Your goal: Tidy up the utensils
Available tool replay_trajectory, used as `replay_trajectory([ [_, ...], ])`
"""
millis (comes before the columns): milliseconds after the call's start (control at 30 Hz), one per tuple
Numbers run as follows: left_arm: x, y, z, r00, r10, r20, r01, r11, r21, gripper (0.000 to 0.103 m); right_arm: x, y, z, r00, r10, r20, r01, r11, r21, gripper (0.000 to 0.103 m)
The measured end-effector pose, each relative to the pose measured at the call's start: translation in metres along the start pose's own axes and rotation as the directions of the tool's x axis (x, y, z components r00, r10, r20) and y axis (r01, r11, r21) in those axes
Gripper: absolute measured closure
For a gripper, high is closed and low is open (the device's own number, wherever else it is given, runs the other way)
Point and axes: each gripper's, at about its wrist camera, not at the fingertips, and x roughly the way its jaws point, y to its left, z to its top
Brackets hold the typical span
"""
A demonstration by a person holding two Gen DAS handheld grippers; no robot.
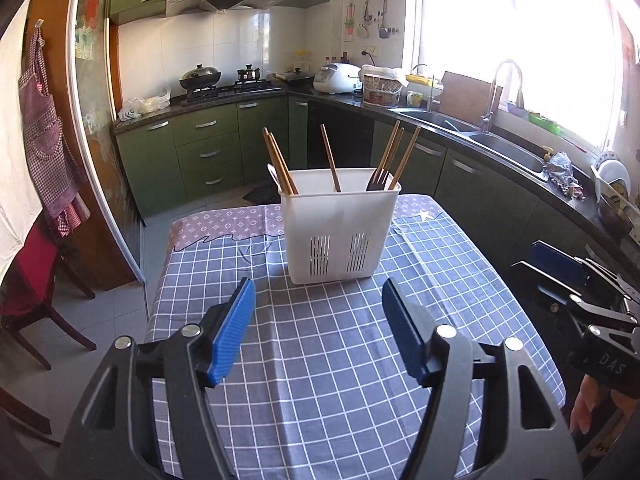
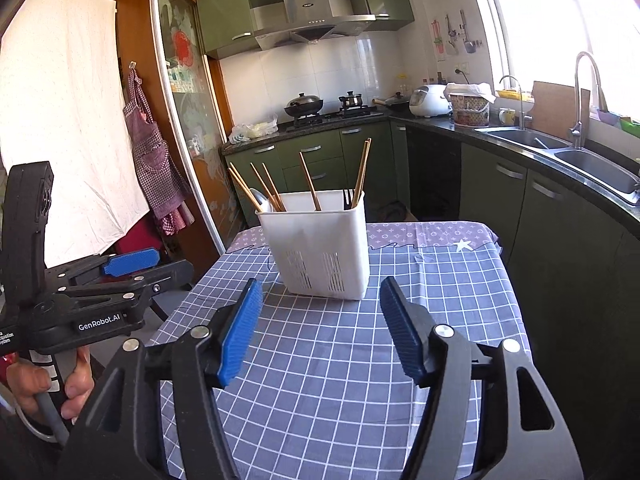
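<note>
Hovering grippers, both with jaws apart (holding nothing).
Utensil holder [image 1: 339,226] stood on the counter [image 1: 320,352] ahead of left gripper [image 1: 318,330] and right gripper [image 2: 320,330].

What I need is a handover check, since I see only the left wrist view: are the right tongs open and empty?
Observer: Yes. The right tongs are open with nothing between the pads, and they are aimed at the white utensil holder.
Operator: And how does my left one sit, seen from outside?
Observer: The left tongs are out beyond the table's left edge, not over the checked cloth.
</note>
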Motion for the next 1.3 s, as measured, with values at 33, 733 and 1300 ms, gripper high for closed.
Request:
replay_trajectory([
  [33, -0.004, 0.0, -0.007, 1.0, 0.007, 0.003, -0.007, 1.0, -0.002, 0.038, -0.006, 0.002, -0.005, 1.0, -0.002, 0.007, 0.002, 1.0, -0.003, 0.034],
  [733, -0.088, 0.005, -0.064, 0.992, 0.069, 0.104, -0.066, 0.997, -0.035, 0.007, -0.091, 0.049, -0.041, 0.994, -0.014, 0.11, 0.02, 0.998, -0.055, 0.005],
  [1300, -0.108, 0.011, -0.07, 0.987, 0.073, 0.141, -0.065, 0.996, -0.056, 0.007, -0.094, 0.051, -0.038, 0.994, -0.022, 0.106, 0.029, 0.997, -0.065, 0.005],
])
